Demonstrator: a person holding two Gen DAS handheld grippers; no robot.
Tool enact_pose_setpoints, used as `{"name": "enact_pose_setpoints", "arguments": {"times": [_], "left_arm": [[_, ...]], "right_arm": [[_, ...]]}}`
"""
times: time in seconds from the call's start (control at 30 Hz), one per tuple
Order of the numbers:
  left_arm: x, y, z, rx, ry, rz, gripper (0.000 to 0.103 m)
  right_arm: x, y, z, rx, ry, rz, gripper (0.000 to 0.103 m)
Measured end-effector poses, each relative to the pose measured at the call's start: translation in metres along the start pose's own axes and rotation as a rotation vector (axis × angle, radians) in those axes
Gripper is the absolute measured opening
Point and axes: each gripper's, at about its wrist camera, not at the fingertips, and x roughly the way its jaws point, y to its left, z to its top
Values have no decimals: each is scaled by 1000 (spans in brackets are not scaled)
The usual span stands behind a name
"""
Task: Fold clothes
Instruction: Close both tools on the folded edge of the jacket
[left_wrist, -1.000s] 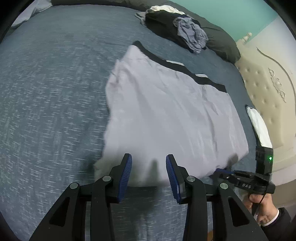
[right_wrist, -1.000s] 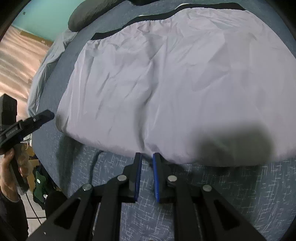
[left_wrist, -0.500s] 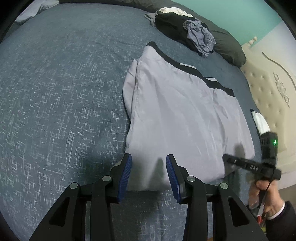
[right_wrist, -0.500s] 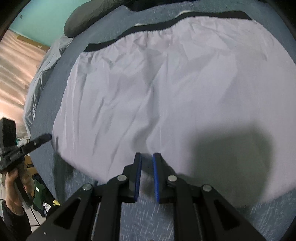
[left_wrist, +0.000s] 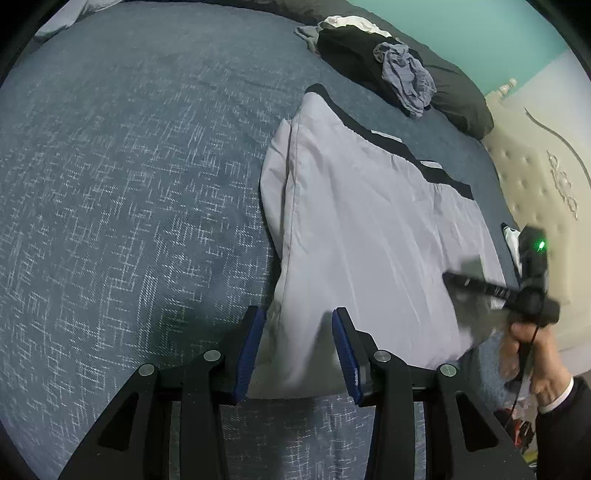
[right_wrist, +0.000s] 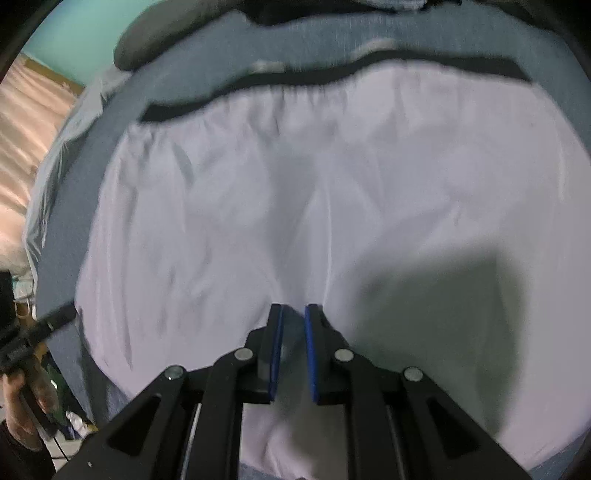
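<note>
Centrally, blue-grey bedspread (left_wrist: 122, 192) carries lilac shorts (left_wrist: 362, 236), black waistband (left_wrist: 391, 142) toward 1 o'clock. Dark clothes pile (left_wrist: 373, 62) lies at 12 o'clock, apart. Left gripper (left_wrist: 295, 347): jaws spread, straddling near hem corner. Right gripper (right_wrist: 293, 347): narrow gap, over the fabric; grip on cloth indeterminate.

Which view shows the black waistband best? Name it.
Left wrist view: the black waistband runs sharp along the lilac shorts' far edge. The right wrist view shows its full length, but motion-blurred.
</note>
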Motion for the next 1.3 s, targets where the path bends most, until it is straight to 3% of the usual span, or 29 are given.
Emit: {"name": "enact_pose_setpoints", "arguments": {"times": [0.17,0.3,0.67,0.9,1.1,1.3], "left_arm": [[0,3,6,-8,-7,-8,44],[0,5,11,-15,-12,-15,44],[6,7,26,-20,-20,-26,46],[10,14,29,-26,-14,-31,47],[11,22,30,-51,-11,-33,48],[10,18,24,-41,10,-71,52]], "right_arm": [[-5,-8,32,44,-42,9,10],[17,-14,39,53,19,-15,10],[18,-20,92,69,-53,-23,10],[34,-3,136,90,-76,-31,10],[51,-2,145,83,-41,-24,10],[15,-13,134,133,-136,61,10]]}}
